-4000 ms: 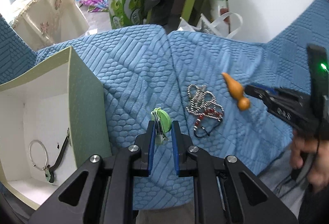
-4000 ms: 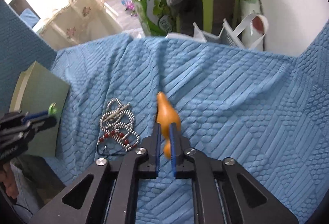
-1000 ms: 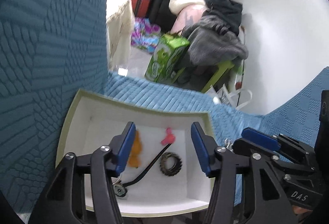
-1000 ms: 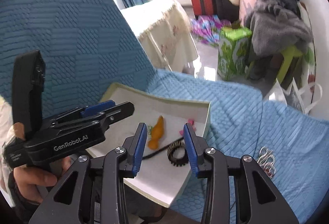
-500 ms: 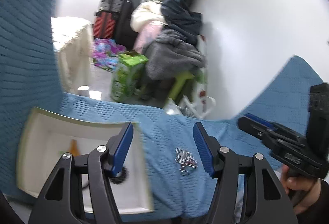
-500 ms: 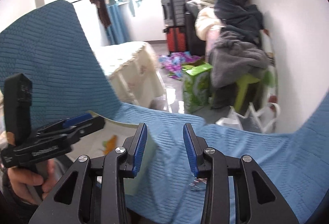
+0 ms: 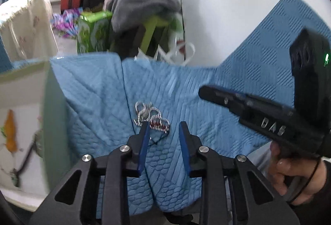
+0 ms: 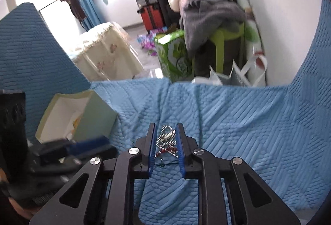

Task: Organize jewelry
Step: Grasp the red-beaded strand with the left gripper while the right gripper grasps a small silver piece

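A silver and red beaded necklace [image 7: 152, 117] lies in a heap on the blue quilted cover [image 7: 97, 97]. My left gripper [image 7: 163, 132] is open and empty just short of it. My right gripper [image 8: 165, 134] is open, its jaws either side of the necklace [image 8: 166, 141] in that view, not closed on it. The pale green box [image 7: 53, 113] stands at the left; its white inside holds an orange gourd pendant [image 7: 9, 131] and other pieces. The box also shows in the right wrist view [image 8: 91, 119]. The right gripper shows in the left wrist view [image 7: 206, 92].
Beyond the cover's far edge are a green carton [image 8: 175, 55], a green stool [image 8: 225, 39] piled with clothes, white bags [image 8: 238, 74], suitcases [image 8: 153, 14] and a cloth-covered table [image 8: 107, 53]. A white wall stands at the right.
Both grippers have swung away from the box and down toward the necklace on the cover. Four seconds ago they held a green charm and the gourd; both are empty now.
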